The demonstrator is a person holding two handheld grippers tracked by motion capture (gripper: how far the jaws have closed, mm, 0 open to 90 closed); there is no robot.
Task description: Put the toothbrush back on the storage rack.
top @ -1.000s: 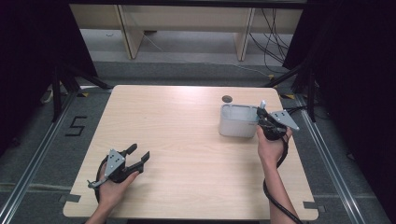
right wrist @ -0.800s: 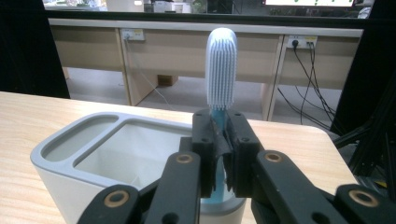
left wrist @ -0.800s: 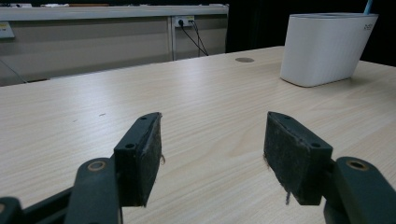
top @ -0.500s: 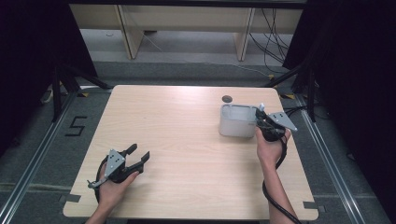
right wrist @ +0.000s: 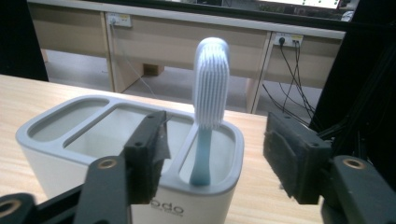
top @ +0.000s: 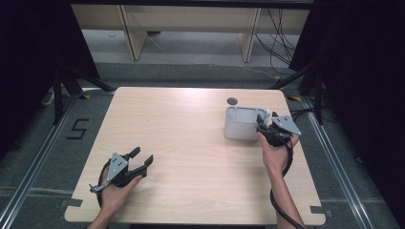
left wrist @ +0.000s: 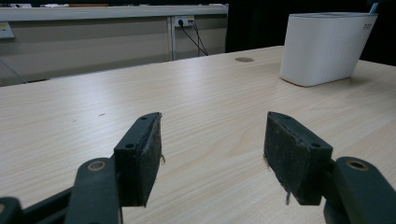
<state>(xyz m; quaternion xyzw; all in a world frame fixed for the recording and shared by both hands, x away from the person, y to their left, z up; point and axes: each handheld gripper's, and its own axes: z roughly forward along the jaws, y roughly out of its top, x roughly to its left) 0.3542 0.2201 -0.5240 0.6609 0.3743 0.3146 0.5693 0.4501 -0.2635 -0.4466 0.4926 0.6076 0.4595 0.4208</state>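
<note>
Lettering "odo" was read on the front wall of the white holder [right wrist: 154,205] in the right gripper view; its first letter was cut off. A black "5" [top: 78,129] was marked on the floor left of the table [top: 191,157].

Light wood worktop [top: 191,143] w/ round grommet hole [top: 232,101] near its far edge. Beyond the worktop: grey floor [top: 191,52], then a beige bench [top: 186,16] on two legs, cables [top: 279,33] hanging by its right leg. Black curtains [top: 28,62] left & right of the worktop. Dark mat around the worktop, w/ a "5" marking [top: 76,129] to its left. Metal rails [top: 33,167] run along both sides. Wall sockets [right wrist: 112,18] behind the worktop. Even overhead light, soft glare on the wood.
</note>
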